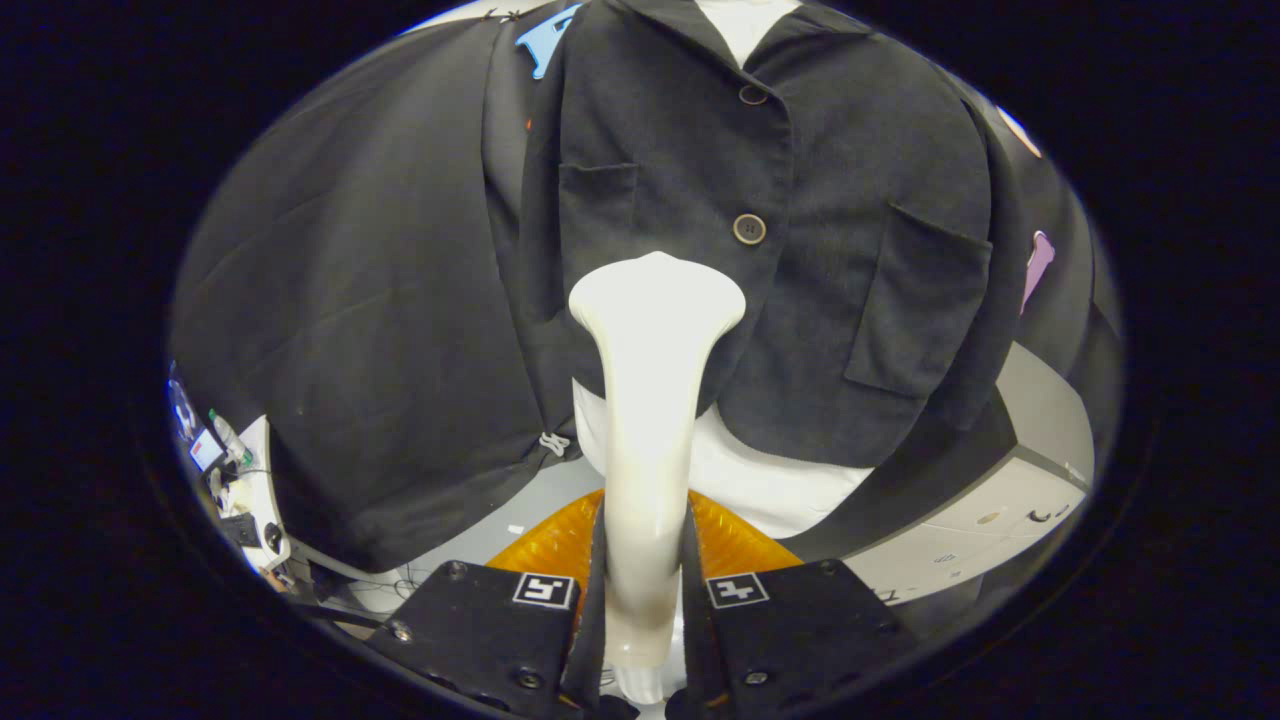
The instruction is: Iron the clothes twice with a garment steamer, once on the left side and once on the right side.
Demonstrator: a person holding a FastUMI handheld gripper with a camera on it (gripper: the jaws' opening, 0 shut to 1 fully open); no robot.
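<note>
A white garment steamer stands up between the two black fingers of my gripper, which is shut on its handle. Its flat head rests against the lower left front panel of a black buttoned jacket, just left of the button line and below the middle button. The jacket hangs on a white mannequin torso, whose bare lower part shows under the hem. A chest pocket lies above and left of the head, and a larger pocket lies to its right.
An orange ribbed base sits under the mannequin, just beyond the fingers. A grey and white floor platform lies to the right. A white table with small clutter and cables stands at the far left.
</note>
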